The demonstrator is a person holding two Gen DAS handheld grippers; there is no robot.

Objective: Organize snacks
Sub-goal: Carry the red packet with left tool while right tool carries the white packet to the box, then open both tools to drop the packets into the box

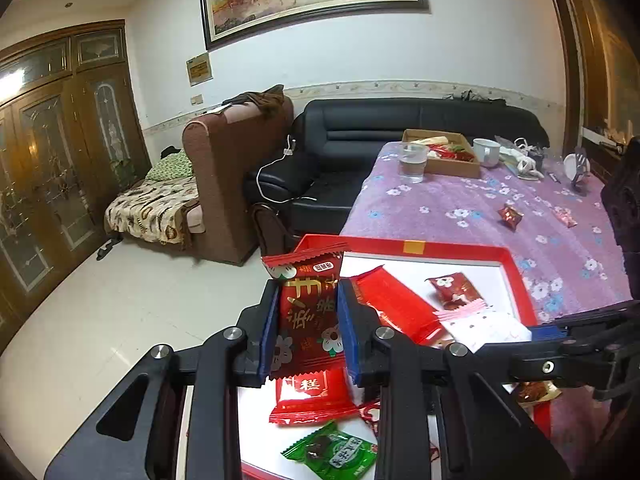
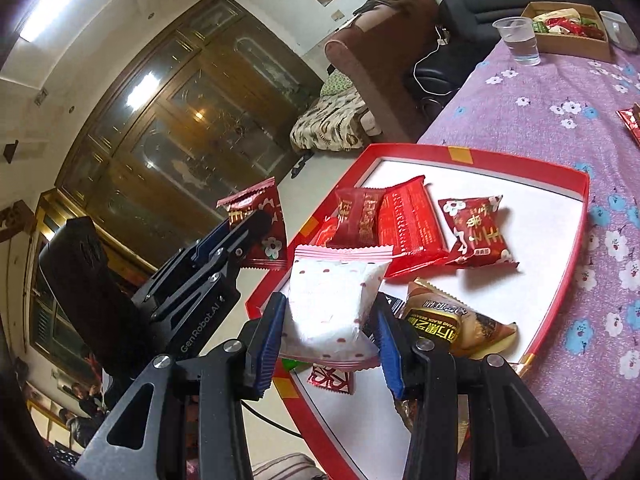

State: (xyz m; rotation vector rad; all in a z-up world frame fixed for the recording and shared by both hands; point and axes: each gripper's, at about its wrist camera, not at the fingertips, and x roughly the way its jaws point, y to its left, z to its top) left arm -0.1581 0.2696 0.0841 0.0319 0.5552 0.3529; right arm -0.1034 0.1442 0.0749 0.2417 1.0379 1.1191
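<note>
Holding light, crinkly packets mid-body over the red tray [image 2: 578, 184]: left gripper [image 1: 308, 320] clamps red-flowered snack [image 1: 308, 316], right gripper [image 2: 330, 336] white-dotted pouch [image 2: 332, 312].

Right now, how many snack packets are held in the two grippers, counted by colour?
red flower-print packet: 1, in the left gripper
white pink-dotted packet: 1, in the right gripper
Total: 2

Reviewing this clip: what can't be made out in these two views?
- Green snack: left wrist view, print too small and cut by the gripper frame.
- Cardboard box contents: right wrist view, too small and far.
- Snack under the white packet: right wrist view, mostly hidden by the packet and right gripper.
</note>
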